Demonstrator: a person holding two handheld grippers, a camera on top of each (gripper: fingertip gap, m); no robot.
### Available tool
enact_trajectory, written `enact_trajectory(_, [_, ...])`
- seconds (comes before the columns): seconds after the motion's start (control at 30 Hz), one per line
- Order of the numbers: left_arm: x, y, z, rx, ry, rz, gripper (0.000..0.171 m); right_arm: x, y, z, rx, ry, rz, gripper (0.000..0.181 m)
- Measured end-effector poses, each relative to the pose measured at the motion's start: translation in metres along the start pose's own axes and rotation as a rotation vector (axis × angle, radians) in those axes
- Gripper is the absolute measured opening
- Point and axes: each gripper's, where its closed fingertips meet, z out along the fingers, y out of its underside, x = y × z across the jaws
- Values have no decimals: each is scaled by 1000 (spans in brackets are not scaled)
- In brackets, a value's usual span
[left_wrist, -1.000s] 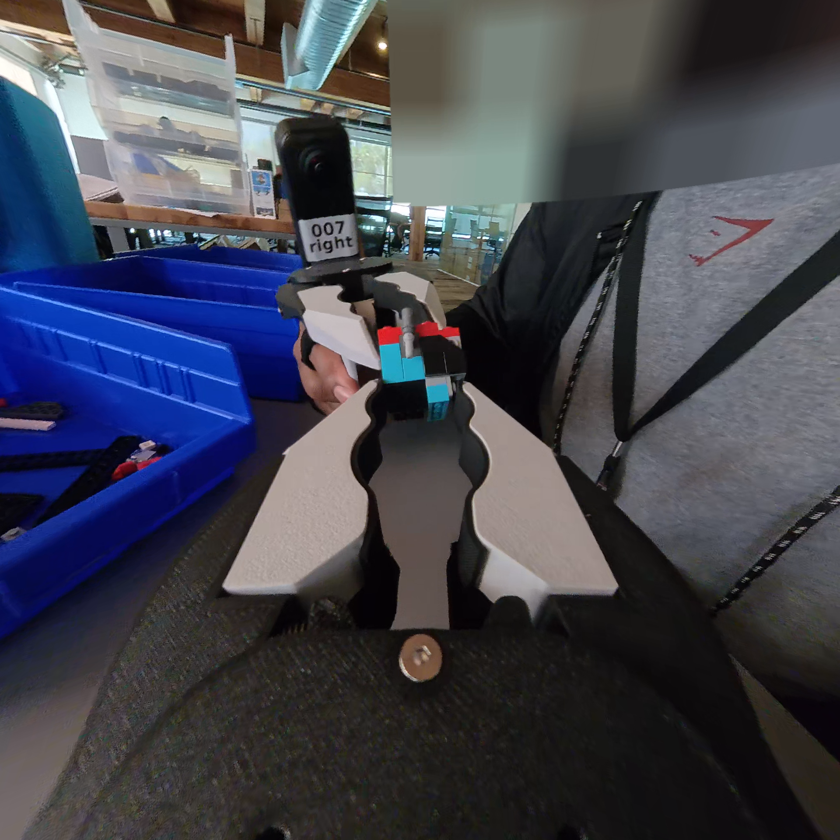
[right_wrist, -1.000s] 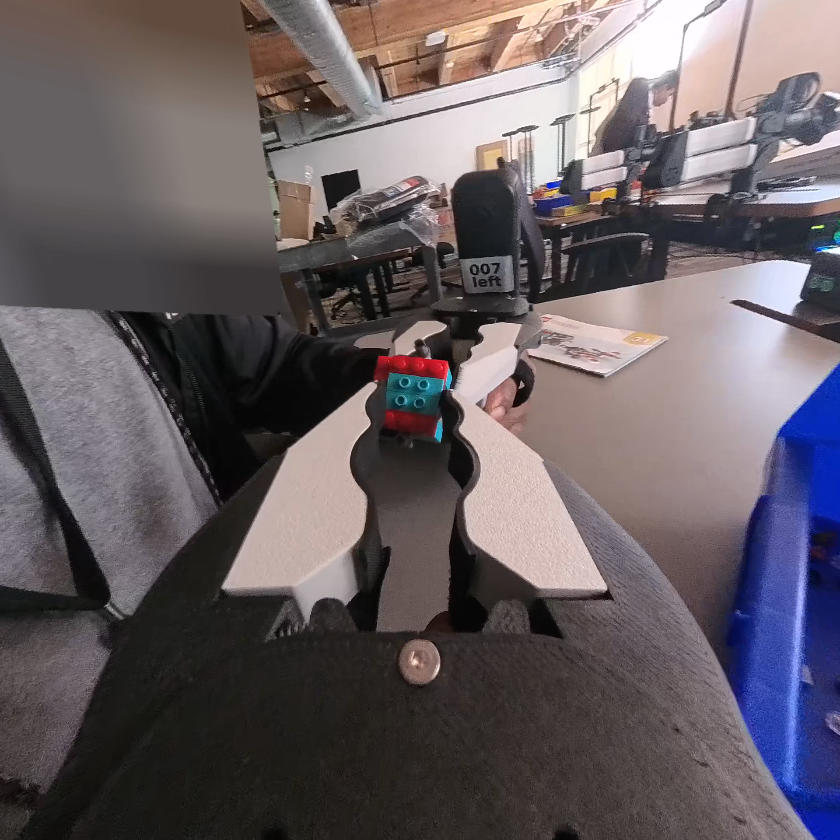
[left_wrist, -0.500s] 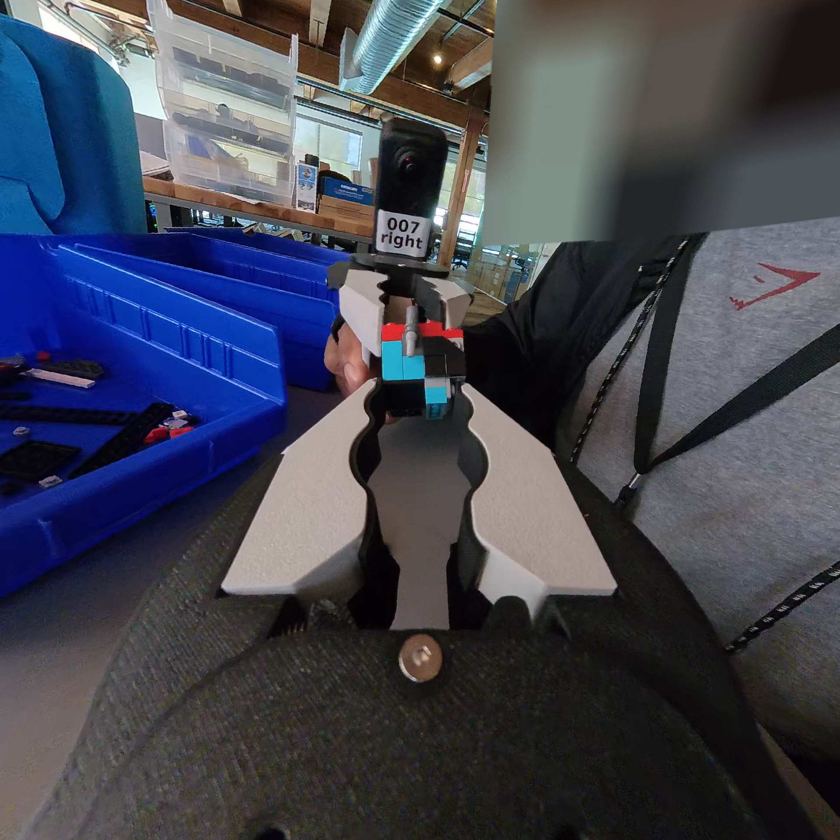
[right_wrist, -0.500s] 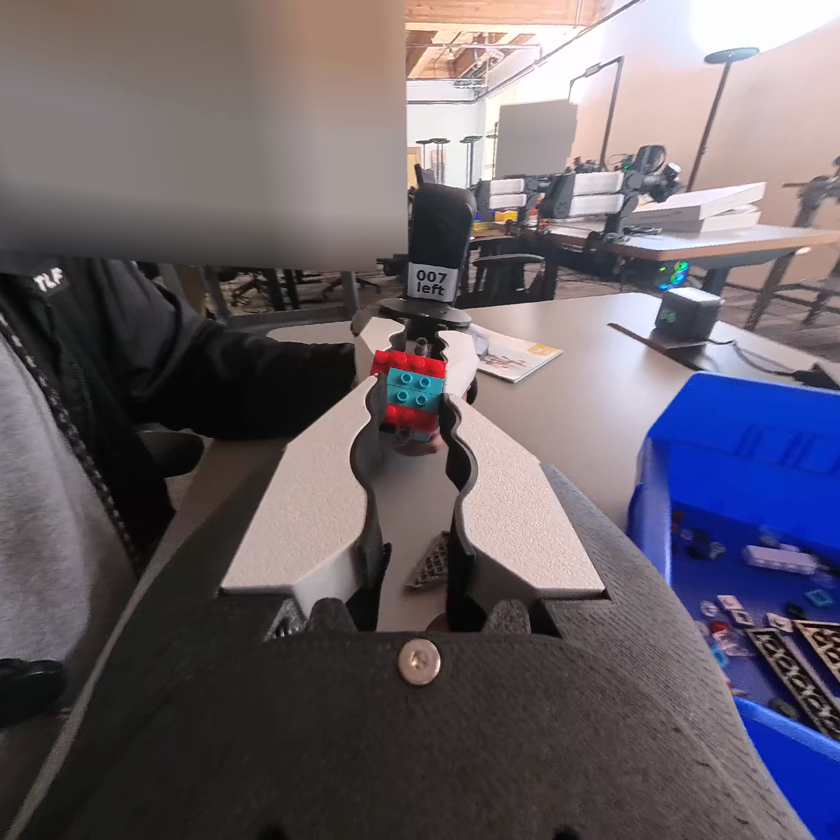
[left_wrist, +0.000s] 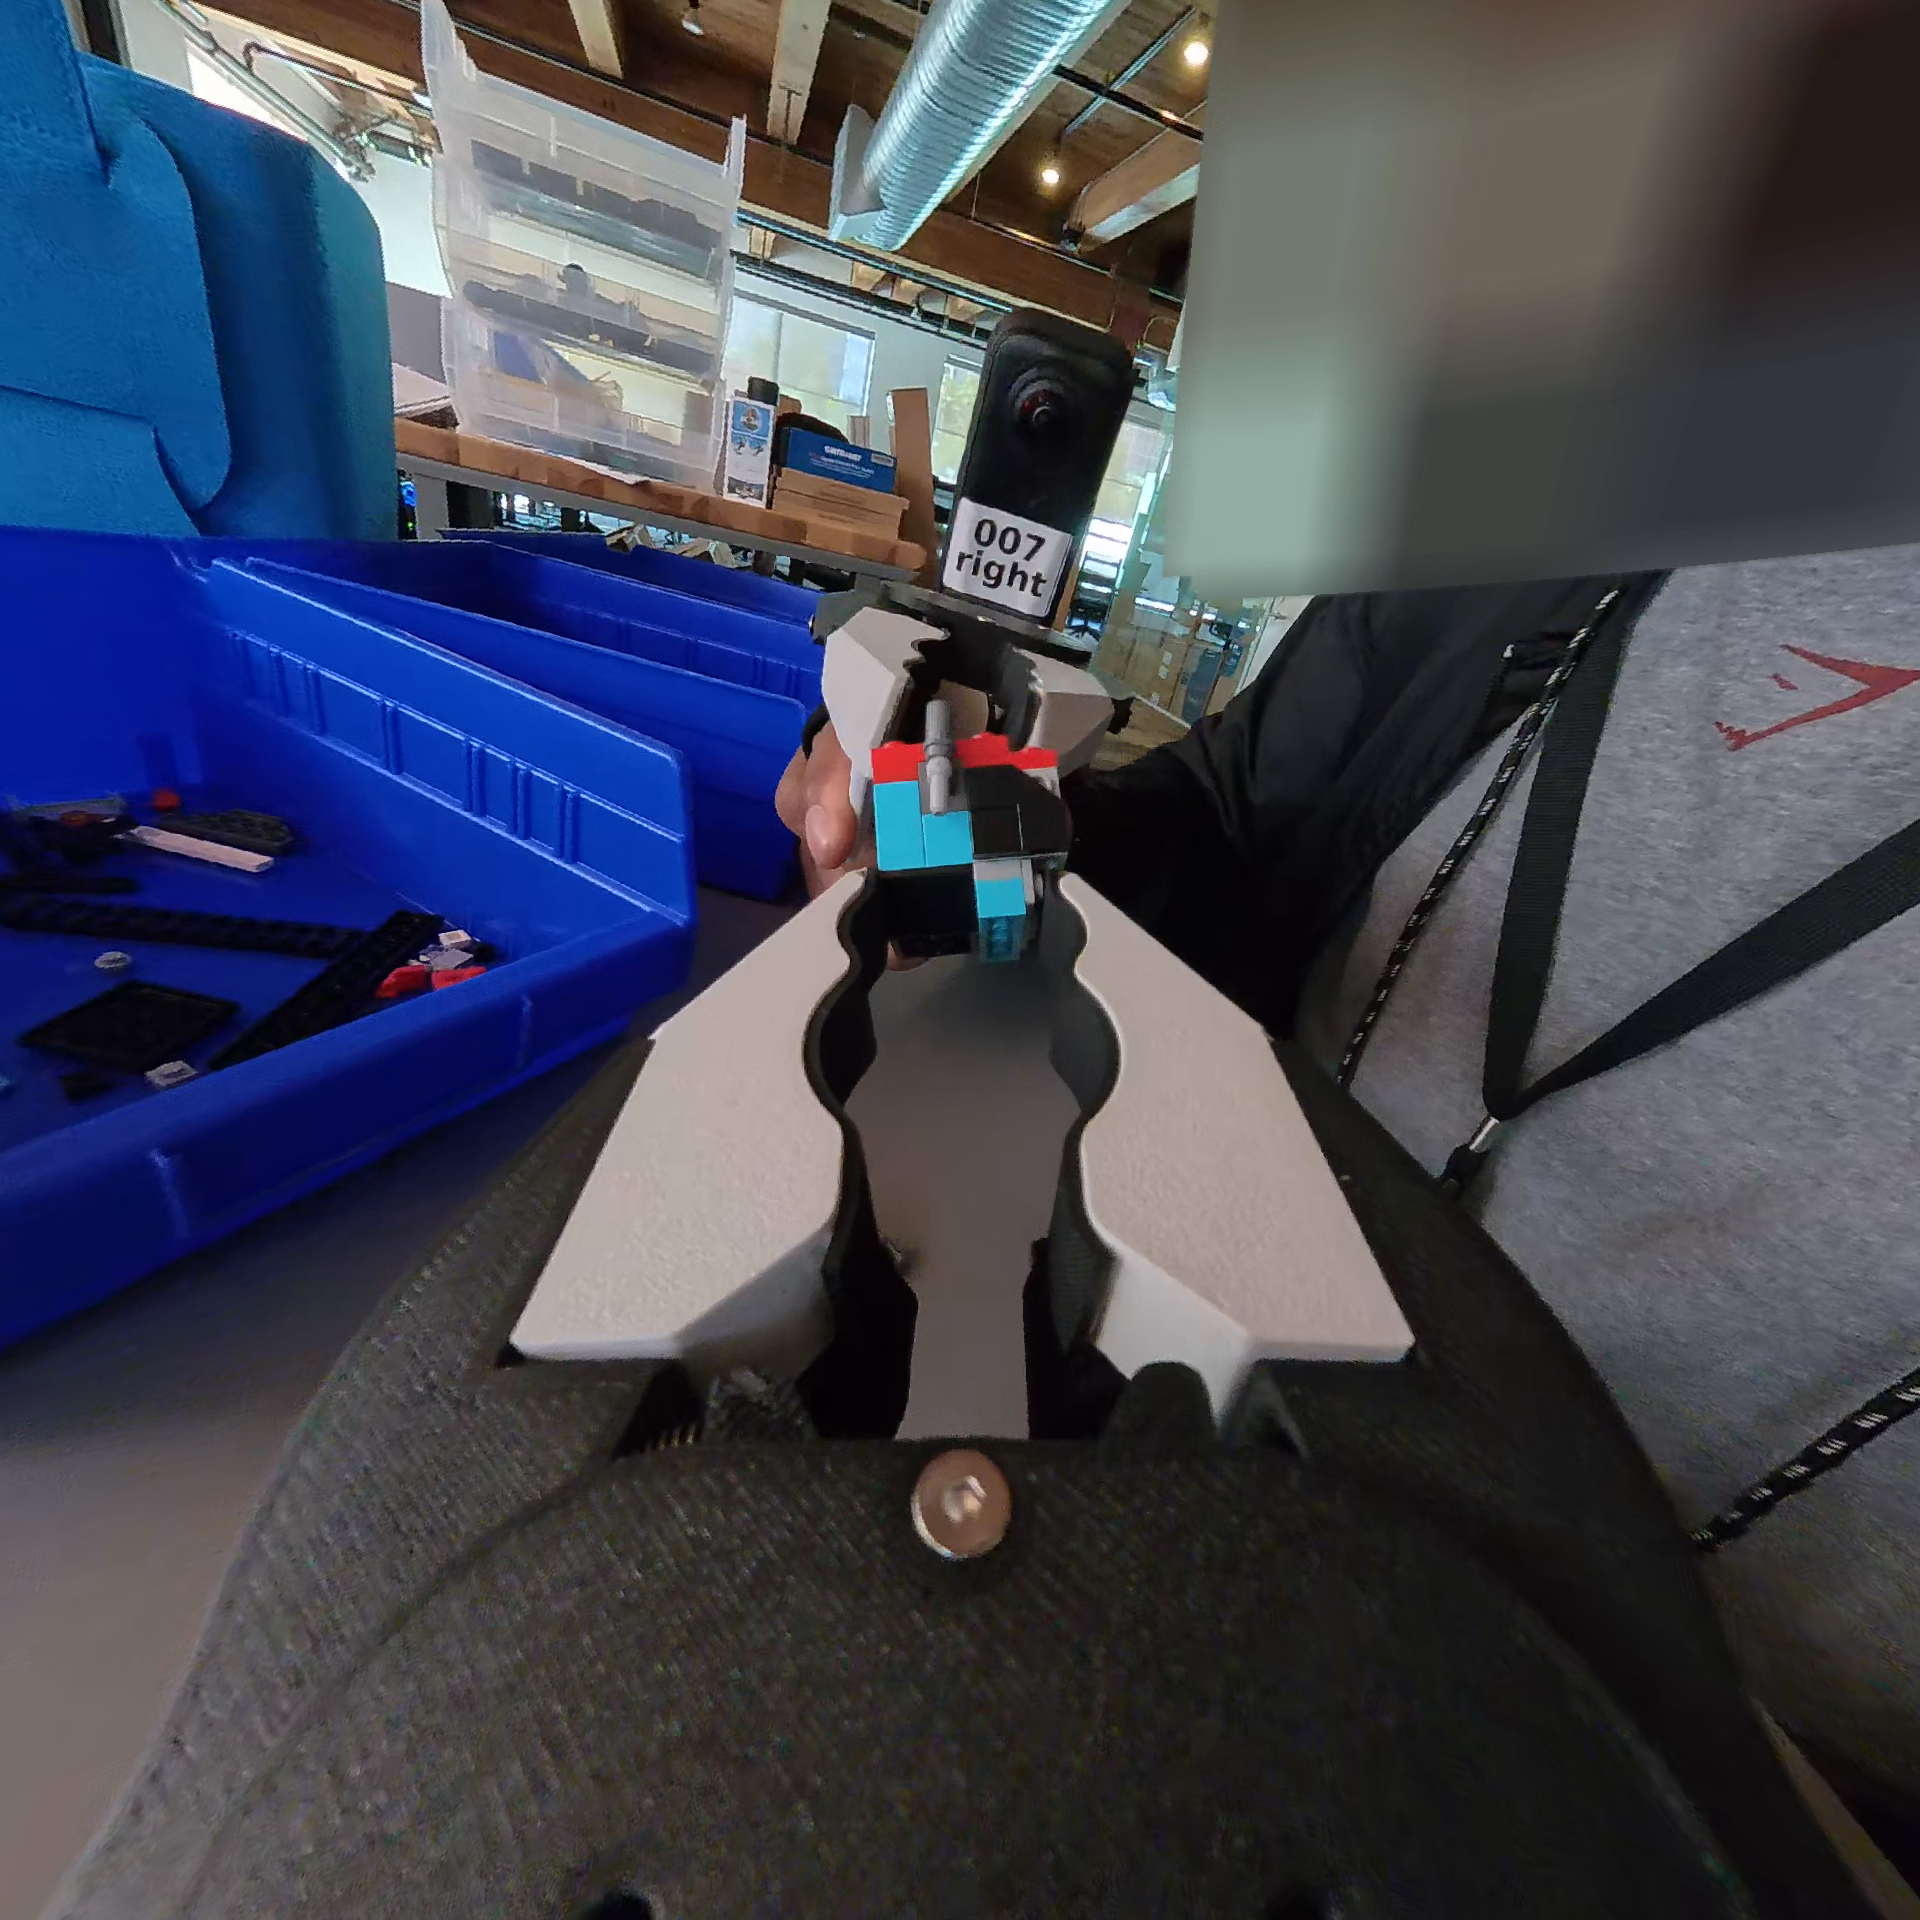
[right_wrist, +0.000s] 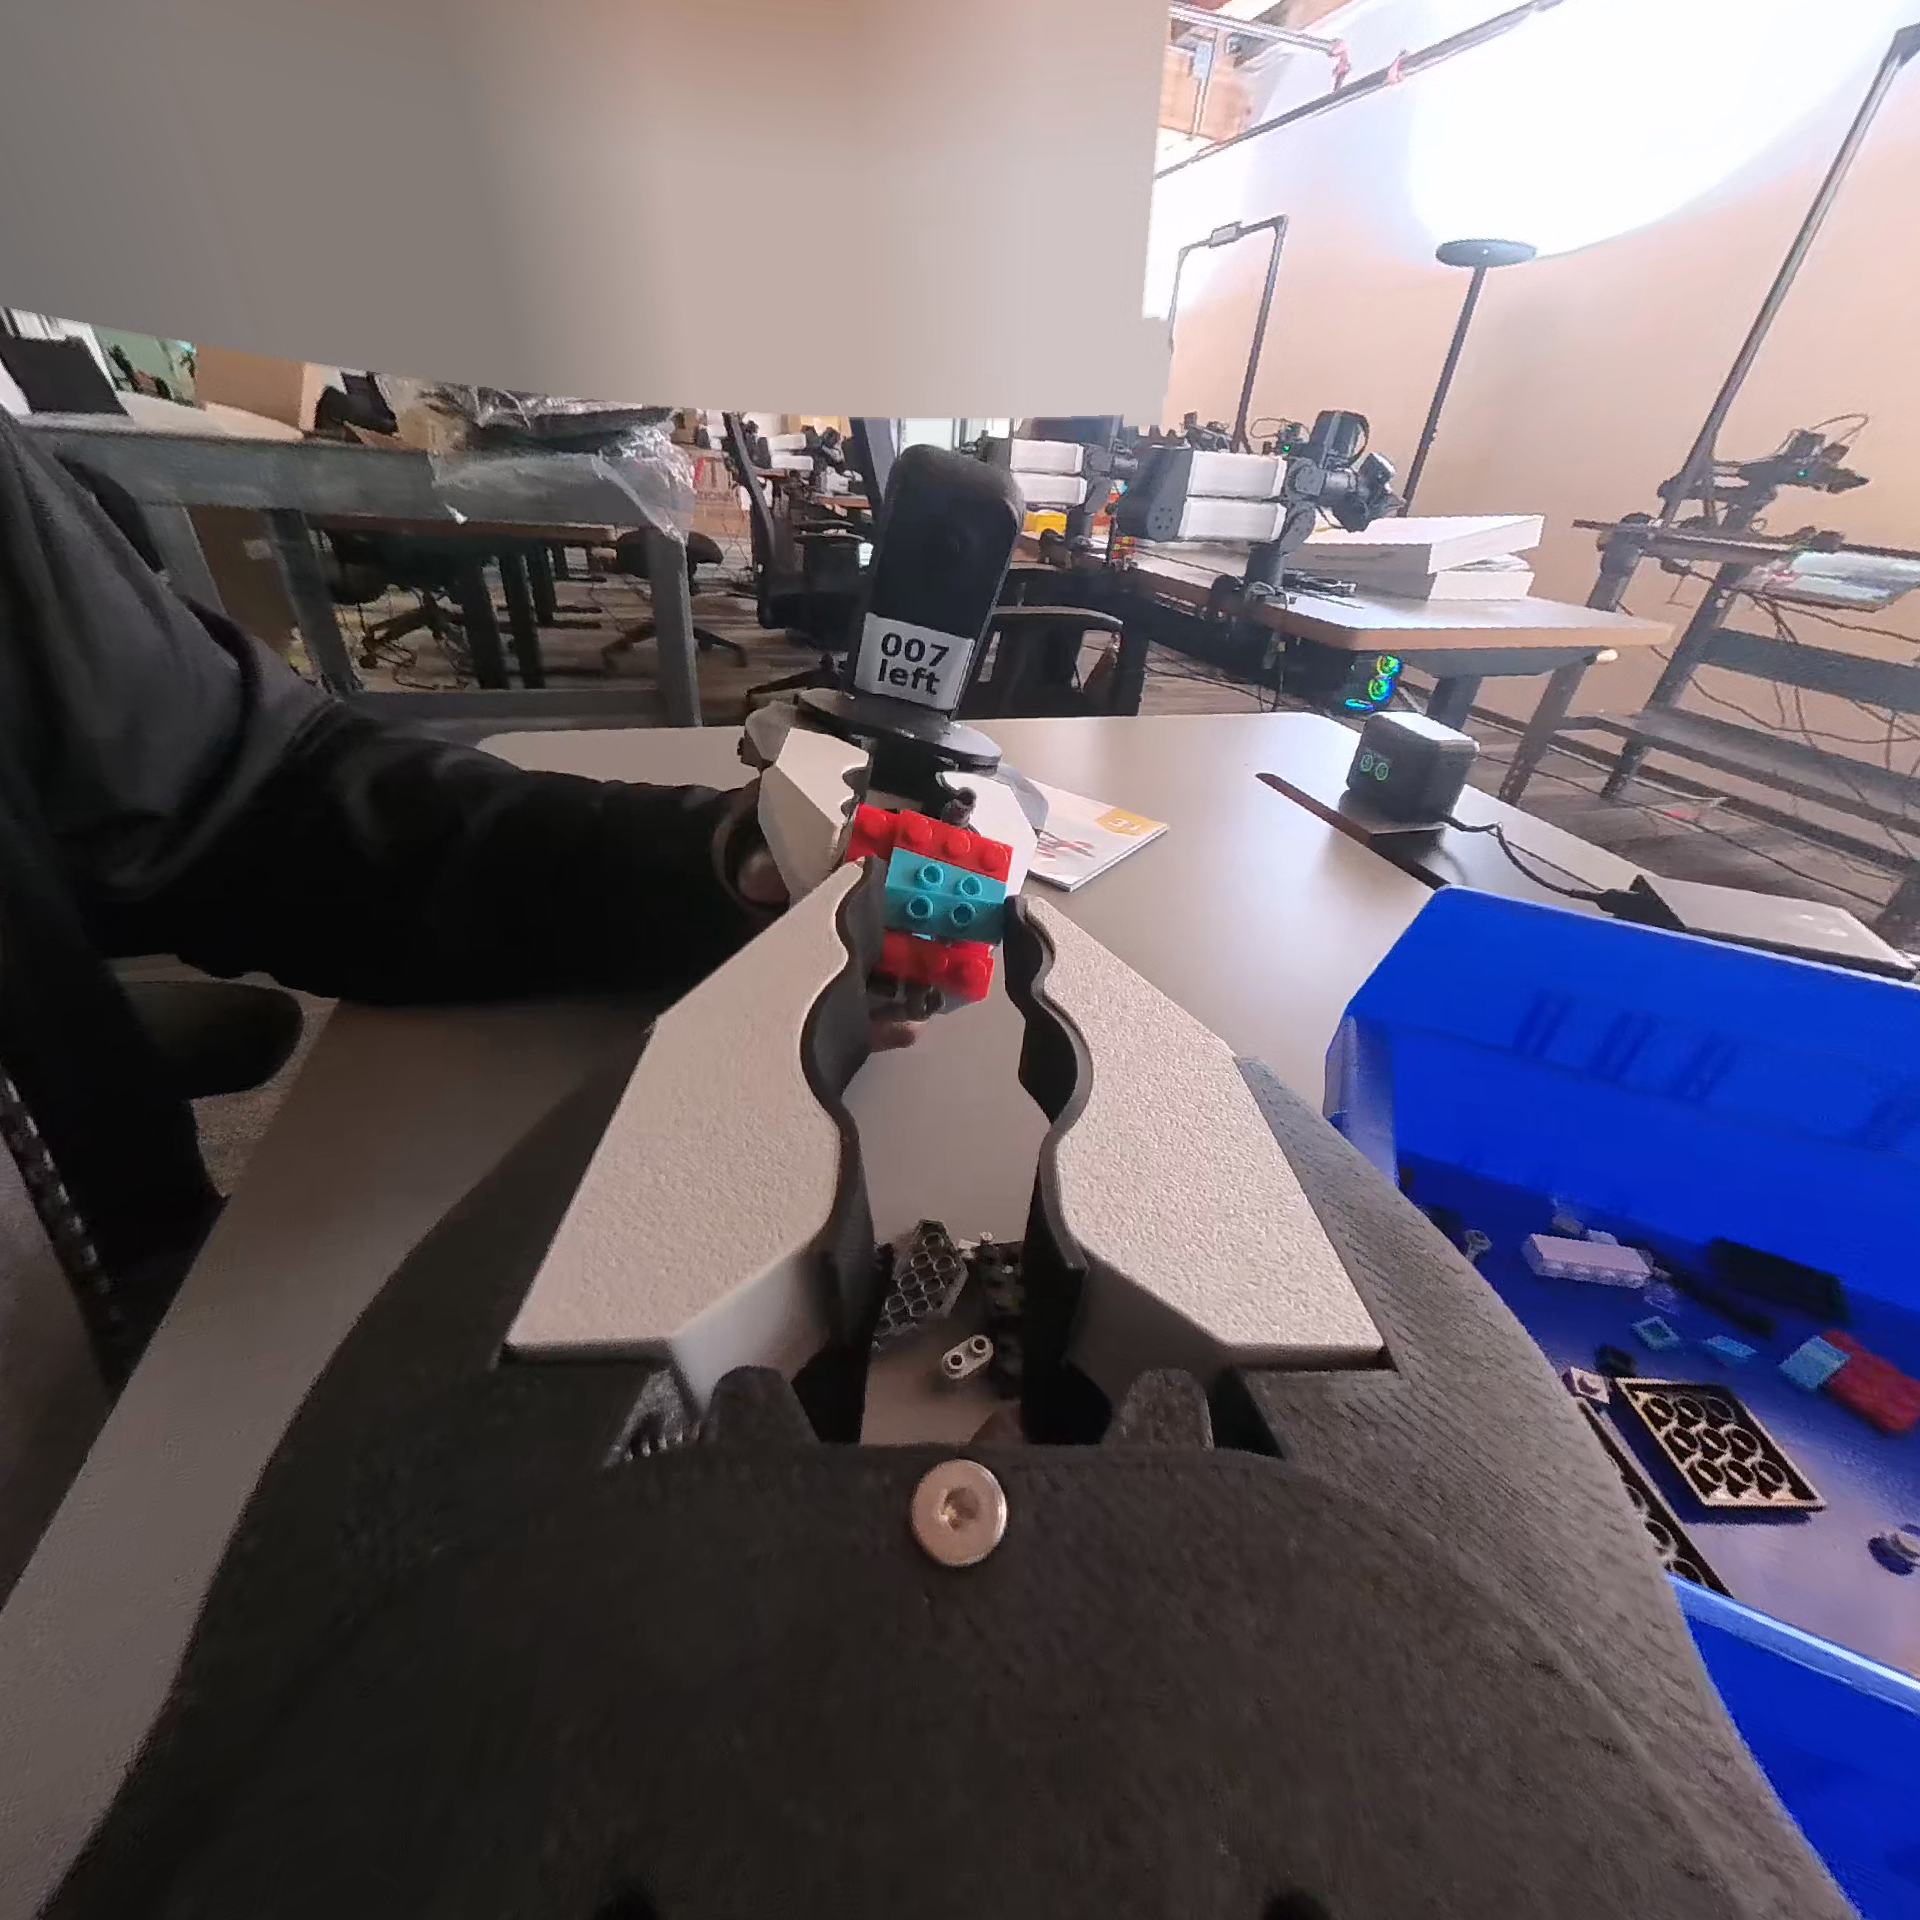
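With both claws meeting tip to tip, I hold one brick block between them.

L claw is nearly closed on the block's lower black-teal end; R claw is pinched on its red-teal studded face. Block sits right at my fingertips, up off the grey table, blue bin w/ loose pieces beside it.

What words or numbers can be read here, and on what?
I won't quote writing; it stands on:
White label, black camera above brick block, left wrist view: legible.
White label, black camera, right wrist view: legible.
Booklet on table: too small.
Shelf boxes: too small.
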Motion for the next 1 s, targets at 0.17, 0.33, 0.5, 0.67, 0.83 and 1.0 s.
enact_trajectory(0.17, [-2,-2,-1,11,-11,4,29,4,-4,-1,24,28,-1,24])
enact_trajectory(0.33, [-4,-6,-4,37,-18,5,29,11,-10,-6,54,51,26,24])
enact_trajectory(0.5, [-9,-4,-5,26,-49,12,29,22,-20,-14,87,130,-11,24])
enact_trajectory(0.67, [-15,-3,-7,16,-87,20,29,46,-43,-70,154,345,-26,24])
enact_trajectory(0.83, [-17,-3,-7,16,-101,26,29,75,-55,-209,71,778,-130,24])
enact_trajectory(1.0, [-19,0,-3,23,-103,18,29,92,-54,-353,-42,1143,-94,24])
